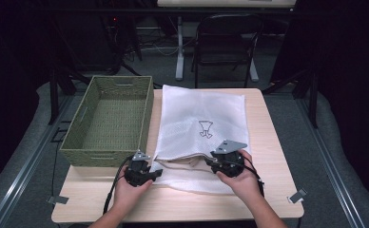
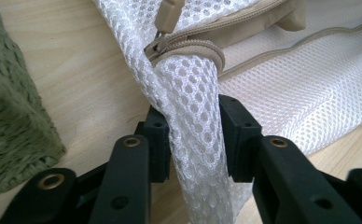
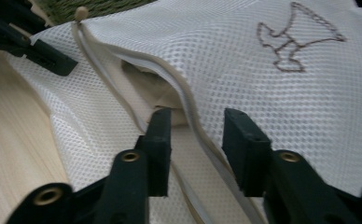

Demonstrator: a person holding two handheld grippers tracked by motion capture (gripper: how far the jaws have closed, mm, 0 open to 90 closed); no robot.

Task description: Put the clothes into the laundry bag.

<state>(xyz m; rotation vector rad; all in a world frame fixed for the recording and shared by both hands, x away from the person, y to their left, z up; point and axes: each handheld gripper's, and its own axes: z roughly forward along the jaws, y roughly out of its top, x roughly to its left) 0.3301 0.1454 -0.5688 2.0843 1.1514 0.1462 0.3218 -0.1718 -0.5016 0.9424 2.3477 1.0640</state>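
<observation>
A white mesh laundry bag (image 1: 201,118) with a stitched emblem (image 1: 205,129) lies flat on the wooden table (image 1: 277,147). Its beige zipper opening (image 1: 187,161) faces me and gapes slightly. My left gripper (image 1: 157,173) is at the bag's near left corner. In the left gripper view its pads (image 2: 237,135) press a bunched fold of mesh (image 2: 193,116) just below the zipper slider (image 2: 158,46). My right gripper (image 1: 209,164) is at the opening's right side. It (image 3: 198,144) stands open, the upper zipper edge (image 3: 191,116) running loose between the jaws.
A green woven basket (image 1: 101,159) stands to the left of the bag, overhanging the table's left side; its corner (image 2: 11,116) is close to my left gripper. A black chair (image 1: 225,42) stands beyond the table's far edge.
</observation>
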